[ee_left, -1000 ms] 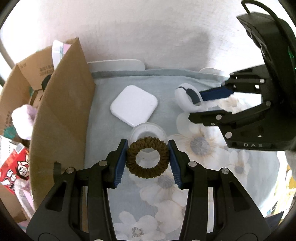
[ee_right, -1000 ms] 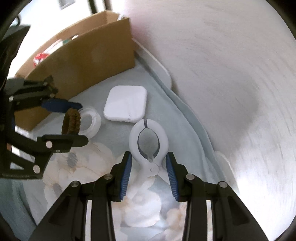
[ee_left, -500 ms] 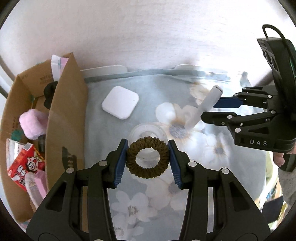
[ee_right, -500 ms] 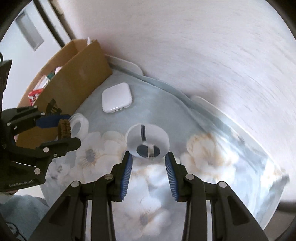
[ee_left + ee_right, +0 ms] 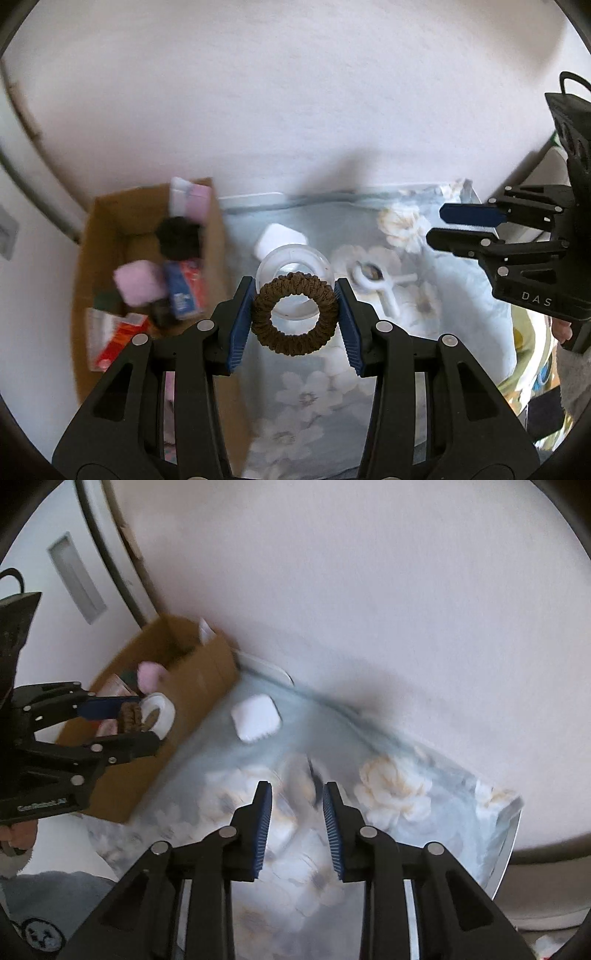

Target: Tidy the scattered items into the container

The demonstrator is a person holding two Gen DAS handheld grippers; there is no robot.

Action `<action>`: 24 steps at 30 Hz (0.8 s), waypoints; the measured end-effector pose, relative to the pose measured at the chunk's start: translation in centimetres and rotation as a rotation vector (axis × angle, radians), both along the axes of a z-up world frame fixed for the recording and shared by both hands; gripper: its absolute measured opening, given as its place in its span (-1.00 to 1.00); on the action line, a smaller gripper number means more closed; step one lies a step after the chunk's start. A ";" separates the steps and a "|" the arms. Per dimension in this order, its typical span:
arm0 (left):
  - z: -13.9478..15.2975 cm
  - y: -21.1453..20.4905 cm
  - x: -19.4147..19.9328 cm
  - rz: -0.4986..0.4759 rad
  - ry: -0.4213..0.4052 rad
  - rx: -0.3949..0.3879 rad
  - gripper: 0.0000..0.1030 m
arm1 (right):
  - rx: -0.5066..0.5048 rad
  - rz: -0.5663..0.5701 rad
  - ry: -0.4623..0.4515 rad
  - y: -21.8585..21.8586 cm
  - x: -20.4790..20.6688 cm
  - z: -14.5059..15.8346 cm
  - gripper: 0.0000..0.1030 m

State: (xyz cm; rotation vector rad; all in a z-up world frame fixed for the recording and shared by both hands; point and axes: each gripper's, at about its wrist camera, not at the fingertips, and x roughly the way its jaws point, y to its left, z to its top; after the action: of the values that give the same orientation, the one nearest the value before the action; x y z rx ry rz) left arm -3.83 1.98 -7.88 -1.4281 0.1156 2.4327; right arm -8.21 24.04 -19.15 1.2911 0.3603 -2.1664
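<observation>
My left gripper is shut on a brown scrunchie, held in the air beside the cardboard box. A clear tape roll shows right behind the scrunchie; in the right wrist view the roll sits against the left gripper, and I cannot tell whether it is carried. My right gripper hangs high over the floral cloth, its jaws closing with nothing between them. The right gripper is also empty in the left wrist view. A white clip lies on the cloth. A white square case rests near the wall.
The cardboard box holds a pink fluffy item, a black item and red packets. A pale wall closes the back. The cloth's edge drops off at the right. A hand grips the right tool.
Both grippers have risen well above the cloth. The white clip has left the right gripper's fingers and now lies on the cloth. The right jaws have narrowed.
</observation>
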 end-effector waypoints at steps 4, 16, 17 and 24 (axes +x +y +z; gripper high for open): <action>0.2 -3.0 0.0 0.050 -0.001 0.004 -0.22 | -0.017 0.030 0.029 -2.2 0.1 1.3 -0.57; 0.2 -5.2 1.0 0.092 -0.004 0.014 -0.22 | -0.013 0.045 0.003 -2.7 0.3 -0.2 -0.57; 0.3 -5.1 1.1 0.092 -0.004 0.019 -0.22 | -0.012 0.045 0.005 -2.5 0.3 -0.1 -0.57; 1.6 -6.9 1.6 0.138 0.021 0.032 -0.22 | -0.033 0.072 0.037 -3.6 0.6 1.5 -0.57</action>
State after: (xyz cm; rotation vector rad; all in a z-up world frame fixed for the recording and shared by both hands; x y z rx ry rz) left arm -2.24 -4.96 -6.25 -1.4408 -0.0175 2.5477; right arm -7.56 20.46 -17.62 1.2037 0.3778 -2.1294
